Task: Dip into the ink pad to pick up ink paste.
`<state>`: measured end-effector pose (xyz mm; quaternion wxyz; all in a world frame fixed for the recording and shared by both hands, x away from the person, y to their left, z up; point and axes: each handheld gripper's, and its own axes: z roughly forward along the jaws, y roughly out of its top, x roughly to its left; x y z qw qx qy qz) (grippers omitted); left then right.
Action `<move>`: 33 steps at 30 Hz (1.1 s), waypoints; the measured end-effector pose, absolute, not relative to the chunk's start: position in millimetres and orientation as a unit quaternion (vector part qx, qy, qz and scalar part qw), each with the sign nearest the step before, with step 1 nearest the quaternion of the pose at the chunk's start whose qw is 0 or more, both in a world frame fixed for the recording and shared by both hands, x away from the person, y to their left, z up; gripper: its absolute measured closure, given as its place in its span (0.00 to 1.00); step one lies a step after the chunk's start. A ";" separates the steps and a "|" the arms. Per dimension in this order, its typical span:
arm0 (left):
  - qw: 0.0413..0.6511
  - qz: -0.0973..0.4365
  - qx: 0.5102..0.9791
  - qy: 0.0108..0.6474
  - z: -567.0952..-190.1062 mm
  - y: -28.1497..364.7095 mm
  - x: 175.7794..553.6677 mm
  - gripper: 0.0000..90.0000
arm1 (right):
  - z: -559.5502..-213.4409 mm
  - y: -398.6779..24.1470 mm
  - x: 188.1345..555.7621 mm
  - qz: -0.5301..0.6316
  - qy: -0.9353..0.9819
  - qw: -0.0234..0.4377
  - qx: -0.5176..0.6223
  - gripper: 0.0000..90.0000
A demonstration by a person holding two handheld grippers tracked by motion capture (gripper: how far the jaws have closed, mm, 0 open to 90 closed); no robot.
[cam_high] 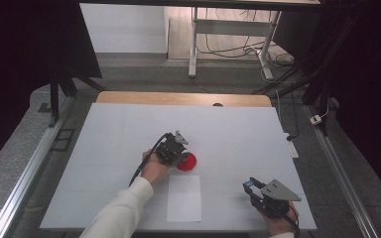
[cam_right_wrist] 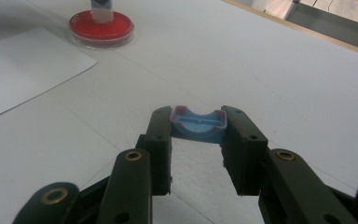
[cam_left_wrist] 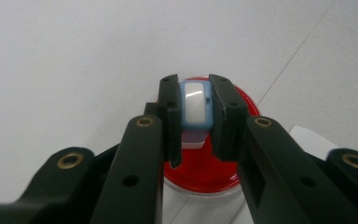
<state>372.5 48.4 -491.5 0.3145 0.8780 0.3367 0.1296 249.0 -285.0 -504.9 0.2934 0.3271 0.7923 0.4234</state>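
Left gripper view: left claw [cam_left_wrist: 196, 116] clamps blue stamp [cam_left_wrist: 196, 103] over red dish [cam_left_wrist: 205, 172].

White worktop [cam_high: 129, 148] with a wooden strip along its far edge, and a white paper sheet [cam_high: 184, 198] lying flat near the front edge. Metal rails [cam_high: 27, 168] run along both sides; cables [cam_high: 228, 49] lie on the floor beyond, under another table's legs.
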 end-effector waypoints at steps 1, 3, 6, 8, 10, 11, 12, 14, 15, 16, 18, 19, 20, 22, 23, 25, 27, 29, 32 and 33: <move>0.315 0.130 0.878 0.337 -491.5 48.4 372.5 0.85 | -505.0 -285.1 249.1 0.423 0.792 0.293 0.327 0.71; 0.312 0.131 0.879 0.336 -491.1 47.9 372.2 0.85 | -504.9 -285.5 249.2 0.421 0.793 0.294 0.328 0.71; 0.310 0.136 0.880 0.333 -490.7 46.4 371.3 0.85 | -505.4 -285.4 249.5 0.423 0.793 0.293 0.327 0.71; 0.311 0.134 0.879 0.334 -490.7 47.3 371.6 0.85 | -505.1 -285.5 249.3 0.420 0.794 0.294 0.327 0.71; 0.312 0.134 0.879 0.334 -490.3 47.7 371.4 0.85 | -505.1 -285.9 249.4 0.423 0.792 0.294 0.327 0.71; 0.312 0.135 0.879 0.334 -490.1 47.5 371.0 0.85 | -505.2 -286.2 249.5 0.423 0.792 0.294 0.327 0.71; 0.312 0.135 0.879 0.334 -489.8 47.4 370.8 0.85 | -505.3 -286.4 249.8 0.423 0.792 0.293 0.328 0.71; 0.314 0.135 0.878 0.334 -489.4 47.6 370.7 0.85 | -505.8 -286.5 250.2 0.422 0.793 0.292 0.328 0.71; 0.317 0.135 0.877 0.335 -488.5 48.4 370.7 0.85 | -505.9 -286.5 250.2 0.422 0.793 0.292 0.328 0.71; 0.321 0.134 0.875 0.337 -487.1 49.5 370.6 0.85 | -505.7 -286.6 250.1 0.422 0.793 0.293 0.328 0.71; 0.322 0.131 0.875 0.338 -486.0 50.8 370.7 0.84 | -505.5 -286.8 250.0 0.423 0.792 0.293 0.328 0.71; 0.323 0.131 0.874 0.338 -485.7 51.1 370.2 0.84 | -505.5 -287.0 250.0 0.423 0.792 0.293 0.328 0.71; 0.324 0.132 0.875 0.335 -485.0 51.6 369.6 0.84 | -505.2 -287.3 250.0 0.421 0.793 0.294 0.329 0.71; 0.330 0.141 0.873 0.332 -482.6 52.0 367.4 0.84 | -505.4 -287.6 250.3 0.421 0.793 0.293 0.329 0.71; 0.335 0.142 0.871 0.330 -481.1 52.8 366.7 0.84 | -505.5 -287.6 250.4 0.420 0.793 0.293 0.330 0.71; 0.339 0.144 0.869 0.329 -478.5 54.2 365.3 0.84 | -505.4 -287.5 250.3 0.420 0.793 0.294 0.329 0.71; 0.340 0.143 0.869 0.329 -477.4 55.3 364.2 0.84 | -505.1 -287.4 250.0 0.419 0.793 0.296 0.330 0.71; 0.341 0.144 0.869 0.328 -476.2 56.8 363.2 0.84 | -505.0 -287.6 249.8 0.419 0.793 0.296 0.330 0.71; 0.347 0.143 0.867 0.329 -473.8 59.2 361.6 0.84 | -505.0 -287.7 249.9 0.419 0.792 0.296 0.330 0.71; 0.349 0.140 0.866 0.329 -472.9 59.9 361.0 0.84 | -505.1 -287.8 250.1 0.420 0.793 0.294 0.330 0.71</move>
